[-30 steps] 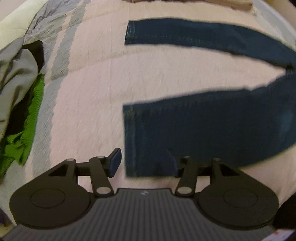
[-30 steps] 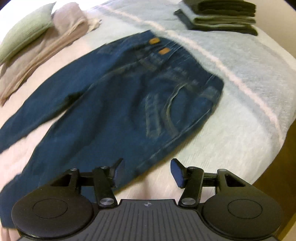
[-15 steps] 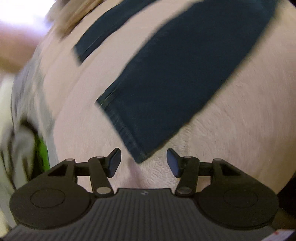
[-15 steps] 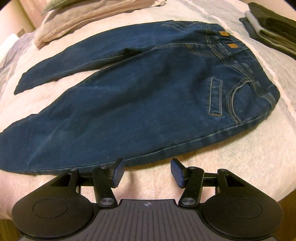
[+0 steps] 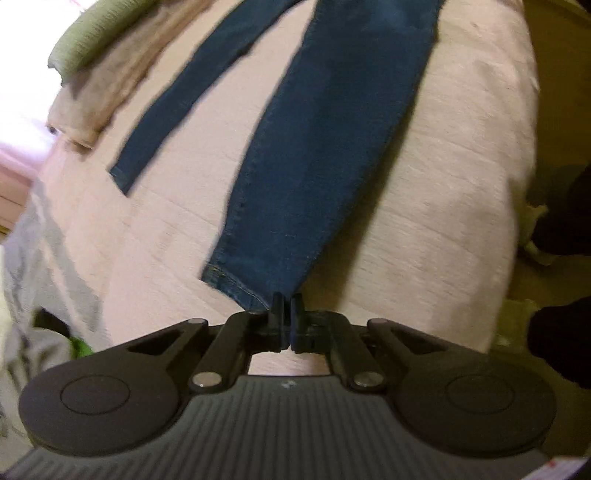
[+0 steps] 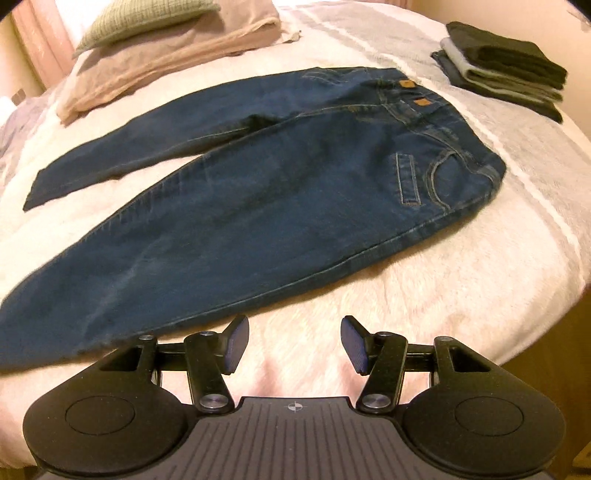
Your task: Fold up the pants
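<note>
Dark blue jeans (image 6: 277, 206) lie flat on the bed, waistband (image 6: 461, 140) to the right, both legs spread toward the left. In the left wrist view the near leg (image 5: 332, 147) runs straight up from my left gripper (image 5: 286, 301), which is shut on the corner of that leg's hem (image 5: 236, 284). The far leg (image 5: 184, 110) lies apart to the left. My right gripper (image 6: 294, 332) stands open over the pink bed cover, just in front of the near leg's side seam, with nothing between its fingers.
A green pillow (image 6: 147, 18) and a beige pillow (image 6: 166, 62) lie behind the jeans. A stack of folded dark clothes (image 6: 506, 70) sits at the back right. Loose clothes (image 5: 48, 350) are heaped at the left; the bed's edge (image 5: 517, 184) drops off at the right.
My left gripper rolled, came down to the near leg's hem corner and shut on it. My right gripper slid along the jeans' near edge and stayed open.
</note>
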The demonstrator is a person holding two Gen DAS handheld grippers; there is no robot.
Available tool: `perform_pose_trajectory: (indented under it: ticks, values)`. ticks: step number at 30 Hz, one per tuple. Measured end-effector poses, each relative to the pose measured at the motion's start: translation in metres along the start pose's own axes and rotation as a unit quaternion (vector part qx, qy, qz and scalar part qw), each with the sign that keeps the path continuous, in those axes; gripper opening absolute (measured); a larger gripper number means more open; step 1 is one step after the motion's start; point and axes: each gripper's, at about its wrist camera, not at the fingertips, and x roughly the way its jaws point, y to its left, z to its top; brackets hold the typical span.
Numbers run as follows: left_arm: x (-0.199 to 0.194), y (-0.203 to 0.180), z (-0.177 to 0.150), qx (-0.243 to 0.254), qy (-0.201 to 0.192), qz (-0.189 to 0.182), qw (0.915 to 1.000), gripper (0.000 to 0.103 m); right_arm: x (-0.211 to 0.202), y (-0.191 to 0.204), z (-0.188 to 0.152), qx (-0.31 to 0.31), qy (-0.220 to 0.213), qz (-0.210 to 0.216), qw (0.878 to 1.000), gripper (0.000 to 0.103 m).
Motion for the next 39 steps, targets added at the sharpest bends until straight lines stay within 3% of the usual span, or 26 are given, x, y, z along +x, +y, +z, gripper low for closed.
perform_pose_trajectory:
  ticks: [4,8,12,15,17,20,24,25,33,37,39]
  values:
    - [0.007,-0.002,-0.003,-0.032,0.046,0.003,0.9984,0.009,-0.02,0.0,0.0,0.009,-0.006,0.003,1.0,0.052]
    - [-0.016,0.02,-0.01,-0.137,0.072,0.008,0.988,0.01,-0.041,-0.011,0.002,0.018,-0.018,-0.002,1.0,0.053]
    - [-0.063,0.034,0.002,-0.266,0.067,0.009,0.9616,0.013,-0.058,-0.031,0.011,0.045,-0.026,0.0,0.999,0.053]
    - [-0.099,0.032,0.021,-0.335,0.057,0.017,0.9404,0.027,-0.072,-0.04,0.021,0.038,-0.033,0.005,0.999,0.054]
    - [-0.118,0.03,0.037,-0.376,0.039,0.013,0.9257,0.033,-0.08,-0.045,0.029,0.029,-0.035,0.006,0.999,0.066]
    - [-0.14,0.02,0.066,-0.431,0.027,0.012,0.902,0.055,-0.091,-0.049,0.04,0.019,-0.039,0.013,0.999,0.081]
    - [-0.16,0.005,0.1,-0.478,0.01,0.011,0.8782,0.084,-0.1,-0.054,0.051,-0.004,-0.027,0.024,0.999,0.082]
    - [-0.164,0.002,0.107,-0.485,0.004,0.009,0.8744,0.087,-0.104,-0.055,0.052,-0.007,-0.024,0.026,0.999,0.082]
    - [-0.176,-0.009,0.148,-0.479,-0.013,-0.008,0.8778,0.1,-0.144,-0.053,0.043,-0.016,-0.034,0.022,0.999,0.082]
    - [-0.181,-0.013,0.161,-0.439,-0.022,0.012,0.8979,0.101,-0.159,-0.044,0.031,-0.009,-0.031,0.012,0.999,0.082]
    - [-0.185,-0.013,0.163,-0.43,-0.028,0.015,0.9024,0.101,-0.163,-0.037,0.028,-0.018,-0.028,0.011,0.999,0.082]
